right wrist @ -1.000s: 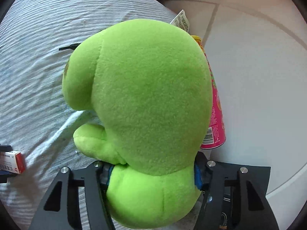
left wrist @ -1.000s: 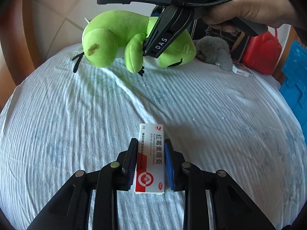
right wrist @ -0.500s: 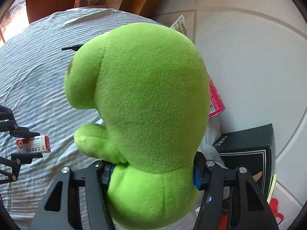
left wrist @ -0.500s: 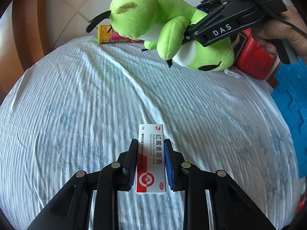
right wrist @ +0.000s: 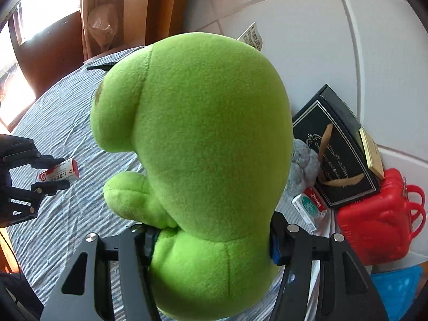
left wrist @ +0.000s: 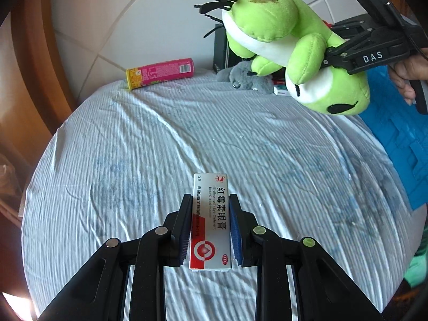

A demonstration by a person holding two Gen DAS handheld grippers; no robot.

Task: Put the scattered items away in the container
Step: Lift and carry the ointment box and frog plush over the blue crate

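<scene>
Clamped narrowly between the pads of the left gripper (left wrist: 210, 224), the ointment box (left wrist: 210, 222) is held clear above the striped bedsheet (left wrist: 133, 147). The green plush frog (right wrist: 192, 160) is squeezed at mid-body by the right gripper (right wrist: 211, 243), wide-set, evidently for carrying. The blue container (left wrist: 396, 144) is seen at the bed's right edge, apparently the destination.

Striped bed sheet (left wrist: 160, 147) bears pink can (left wrist: 160, 73), grey plush (left wrist: 243, 80).

Bright daylight from the window (right wrist: 24, 13); sharp, fisheye-curved edges.

Black fingers (left wrist: 184, 227) with blue pads (white "DAS" lettering).
</scene>
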